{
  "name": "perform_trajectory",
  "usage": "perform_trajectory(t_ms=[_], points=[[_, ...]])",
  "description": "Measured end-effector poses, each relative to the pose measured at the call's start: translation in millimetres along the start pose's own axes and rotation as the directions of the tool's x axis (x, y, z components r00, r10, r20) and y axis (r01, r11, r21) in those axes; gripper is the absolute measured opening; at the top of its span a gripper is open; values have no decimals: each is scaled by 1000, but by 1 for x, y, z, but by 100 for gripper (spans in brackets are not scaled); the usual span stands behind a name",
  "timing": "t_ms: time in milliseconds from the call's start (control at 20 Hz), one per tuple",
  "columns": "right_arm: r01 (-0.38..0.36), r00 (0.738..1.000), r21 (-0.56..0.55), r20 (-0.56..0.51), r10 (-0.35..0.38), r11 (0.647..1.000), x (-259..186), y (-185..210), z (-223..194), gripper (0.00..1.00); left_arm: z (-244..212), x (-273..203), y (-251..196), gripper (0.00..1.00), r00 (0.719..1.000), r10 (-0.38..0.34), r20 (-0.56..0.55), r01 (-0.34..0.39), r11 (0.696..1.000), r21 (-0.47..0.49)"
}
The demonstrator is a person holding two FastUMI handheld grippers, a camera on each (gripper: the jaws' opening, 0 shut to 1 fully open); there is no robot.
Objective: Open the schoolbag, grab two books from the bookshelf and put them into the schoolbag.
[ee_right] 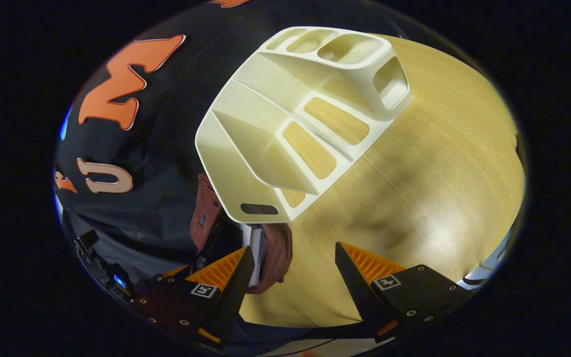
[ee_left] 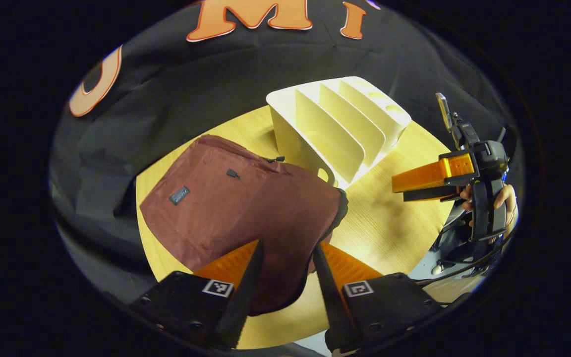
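Note:
The maroon schoolbag (ee_left: 226,208) lies flat on the round wooden table (ee_left: 389,228). My left gripper (ee_left: 285,250) is at its near edge, and the bag's fabric fills the gap between both fingers. Behind the bag stands the cream bookshelf (ee_left: 335,129) with its slots bare. My right gripper (ee_left: 399,191), held by a hand, hovers over the table to the right of the shelf. In the right gripper view it (ee_right: 294,250) is open with nothing between its fingers, and the bookshelf (ee_right: 265,129) is ahead. The schoolbag's mouth (ee_right: 278,248) gapes there, with a white book edge (ee_right: 256,248) inside it.
The table's bare wood (ee_right: 414,173) stretches to the right of the shelf. The table's rim (ee_left: 429,253) curves round at the near right, with floor and cables beyond it. Black cloth walls close in behind the table.

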State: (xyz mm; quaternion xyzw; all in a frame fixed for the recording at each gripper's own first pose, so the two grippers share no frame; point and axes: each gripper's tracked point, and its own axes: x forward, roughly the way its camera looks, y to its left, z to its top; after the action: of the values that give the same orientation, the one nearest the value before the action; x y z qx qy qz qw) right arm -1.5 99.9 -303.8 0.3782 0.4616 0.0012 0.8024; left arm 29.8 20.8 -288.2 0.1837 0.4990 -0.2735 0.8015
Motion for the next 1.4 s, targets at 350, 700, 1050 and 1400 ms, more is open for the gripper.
perform_trajectory(t_ms=[350,700,1050,1400], points=[[27,998,-216,-49,-38,976,-43,-32,31,98,16,-16,-55,88,990,106,93,-92,985,-146],[4,984,-463,159,78,887,-127,5,103,98,96,-76,-96,89,902,231,364,-120,945,-303],[113,843,-656,461,278,746,-238,83,156,97,181,-135,-91,90,682,361,636,-158,922,-353],[219,693,-681,612,380,698,-280,112,170,97,217,-157,-76,98,533,400,746,-172,914,-367]])
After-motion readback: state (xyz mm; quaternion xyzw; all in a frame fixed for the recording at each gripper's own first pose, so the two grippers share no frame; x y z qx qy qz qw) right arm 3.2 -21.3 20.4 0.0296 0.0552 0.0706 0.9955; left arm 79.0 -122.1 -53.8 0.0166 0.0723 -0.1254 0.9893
